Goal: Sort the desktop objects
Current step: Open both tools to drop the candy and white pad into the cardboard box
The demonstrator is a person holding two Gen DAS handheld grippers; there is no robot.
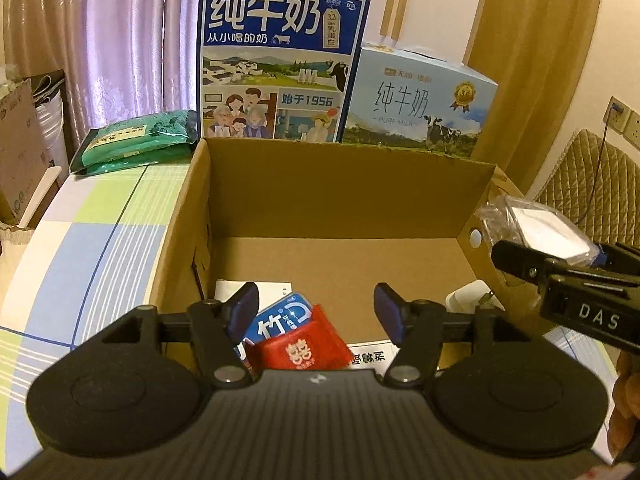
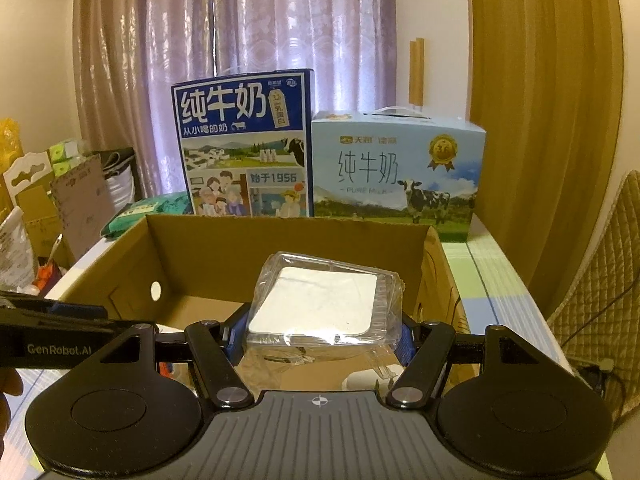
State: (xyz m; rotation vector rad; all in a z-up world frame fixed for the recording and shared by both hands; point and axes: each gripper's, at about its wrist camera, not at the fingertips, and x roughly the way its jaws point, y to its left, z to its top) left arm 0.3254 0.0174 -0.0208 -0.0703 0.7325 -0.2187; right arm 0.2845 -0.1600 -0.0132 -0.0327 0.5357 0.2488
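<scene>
My left gripper [image 1: 316, 312] is open with nothing between its fingers and hangs over the near end of an open cardboard box [image 1: 340, 196]. On the box floor below it lie a blue packet [image 1: 286, 312], a red packet [image 1: 304, 346], white paper and a white plug [image 1: 466, 298]. My right gripper [image 2: 320, 334] is shut on a clear plastic case [image 2: 320, 304] with a white insert, held above the box [image 2: 280, 240] near its right wall. In the left wrist view that case [image 1: 536, 228] and the right gripper [image 1: 568, 258] come in from the right. The left gripper [image 2: 80, 312] shows at the left edge.
Two milk cartons, dark blue [image 1: 276, 64] and pale blue [image 1: 420, 112], stand right behind the box. Green tea packs [image 1: 136, 140] lie at the back left on the checked tablecloth [image 1: 100, 232]. A quilted chair back [image 2: 600, 280] stands to the right, with curtains behind.
</scene>
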